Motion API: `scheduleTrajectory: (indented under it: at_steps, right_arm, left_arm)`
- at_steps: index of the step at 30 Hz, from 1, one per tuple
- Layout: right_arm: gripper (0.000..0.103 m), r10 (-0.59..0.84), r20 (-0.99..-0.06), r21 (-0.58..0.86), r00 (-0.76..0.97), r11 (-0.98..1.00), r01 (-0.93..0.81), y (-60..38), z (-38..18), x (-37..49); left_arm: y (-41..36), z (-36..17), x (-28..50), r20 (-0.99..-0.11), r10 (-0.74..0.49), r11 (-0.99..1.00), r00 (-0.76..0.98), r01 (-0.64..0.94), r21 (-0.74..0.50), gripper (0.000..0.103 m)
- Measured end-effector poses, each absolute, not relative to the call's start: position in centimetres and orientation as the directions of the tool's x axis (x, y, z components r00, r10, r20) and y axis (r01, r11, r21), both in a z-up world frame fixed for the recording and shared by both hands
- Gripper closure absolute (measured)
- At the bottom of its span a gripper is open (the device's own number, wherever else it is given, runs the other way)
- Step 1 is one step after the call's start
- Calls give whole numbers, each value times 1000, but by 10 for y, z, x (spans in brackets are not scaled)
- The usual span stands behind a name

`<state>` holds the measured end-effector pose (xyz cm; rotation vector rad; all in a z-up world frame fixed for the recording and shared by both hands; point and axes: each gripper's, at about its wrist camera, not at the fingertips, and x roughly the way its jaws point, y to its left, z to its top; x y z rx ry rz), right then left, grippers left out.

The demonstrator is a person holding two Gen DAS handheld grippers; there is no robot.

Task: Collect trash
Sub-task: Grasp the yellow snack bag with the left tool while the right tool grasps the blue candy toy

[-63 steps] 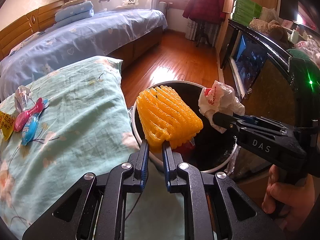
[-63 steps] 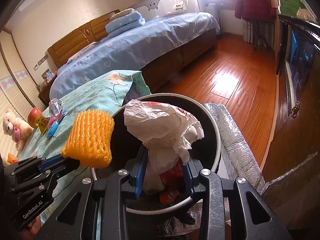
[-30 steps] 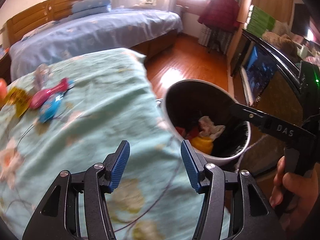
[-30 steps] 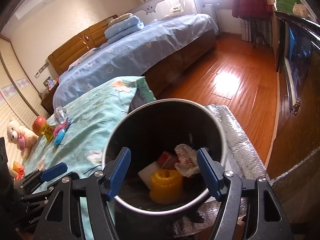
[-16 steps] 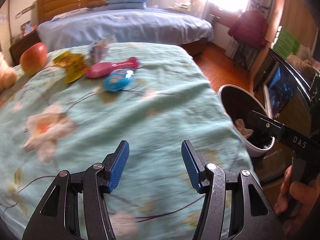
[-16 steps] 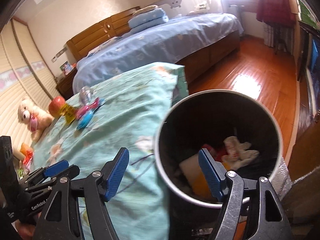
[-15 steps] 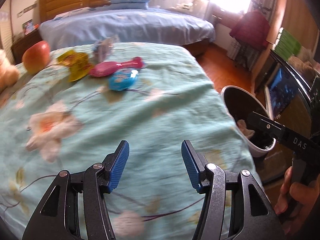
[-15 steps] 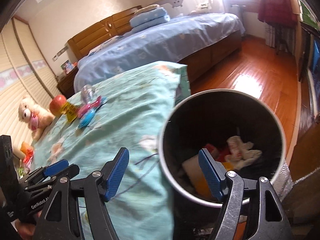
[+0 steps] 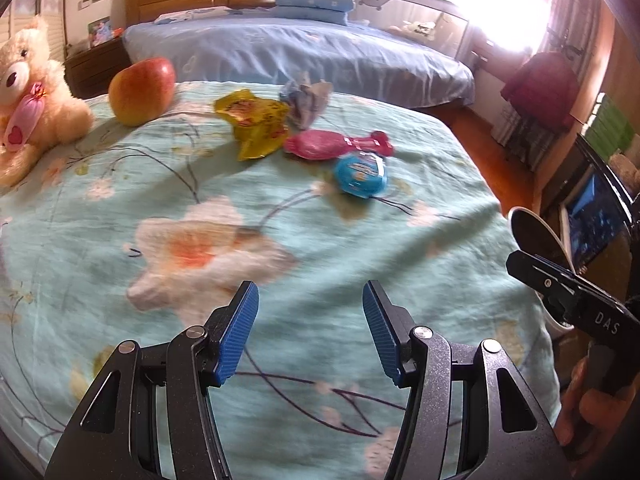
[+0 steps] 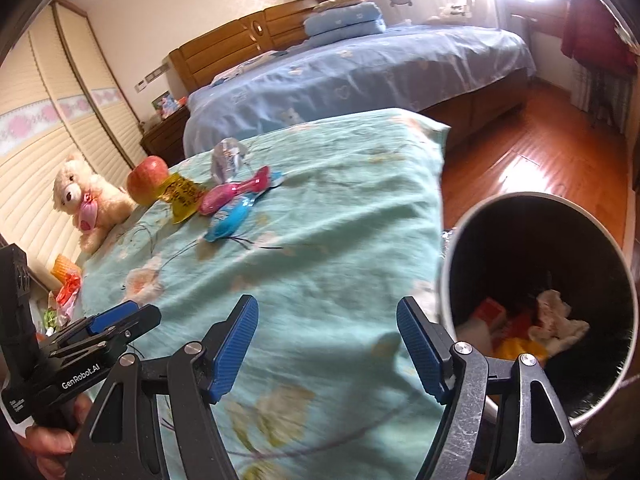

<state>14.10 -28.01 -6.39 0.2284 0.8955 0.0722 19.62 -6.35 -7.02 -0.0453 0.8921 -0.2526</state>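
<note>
Both grippers, left gripper (image 9: 310, 330) and right gripper (image 10: 328, 344), have jaws wide and empty. The wrappers (image 9: 360, 170) lie ahead toward the bed's far edge, probably nearer the left; the bin (image 10: 460, 240) stands beside its right edge.

Cream plush teddy bear (image 9: 28, 92) with pink bow; round red-yellow apple (image 9: 142, 90) just beside it; blue-quilted wooden bed (image 9: 300, 52) behind both.

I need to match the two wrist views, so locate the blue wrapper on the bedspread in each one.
Left wrist: blue wrapper lies right of centre, upper half, just below the pink wrapper.
Right wrist: blue wrapper lies left of centre, again just below the pink wrapper.
Shared landmark: the apple.
</note>
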Motion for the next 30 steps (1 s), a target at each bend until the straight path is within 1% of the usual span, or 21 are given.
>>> scheduleTrajectory:
  at_steps: [11, 19, 23, 30]
  right_arm:
    - [30, 192, -765, 228, 614, 973, -19, -250, -66, 167]
    - [30, 207, -771, 226, 602, 973, -45, -230, -70, 187]
    - [31, 212, -775, 223, 596, 973, -57, -221, -72, 196]
    - [38, 208, -791, 198, 576, 977, -81, -203, -79, 216]
  left_arm:
    - [-39, -71, 234, -765, -198, 979, 612, 155, -130, 48]
    - [-25, -72, 276, -772, -191, 980, 606, 156, -120, 48]
    - [-21, -73, 294, -773, -217, 974, 597, 189, -127, 48]
    - [-19, -75, 321, -777, -259, 957, 574, 264, -124, 48]
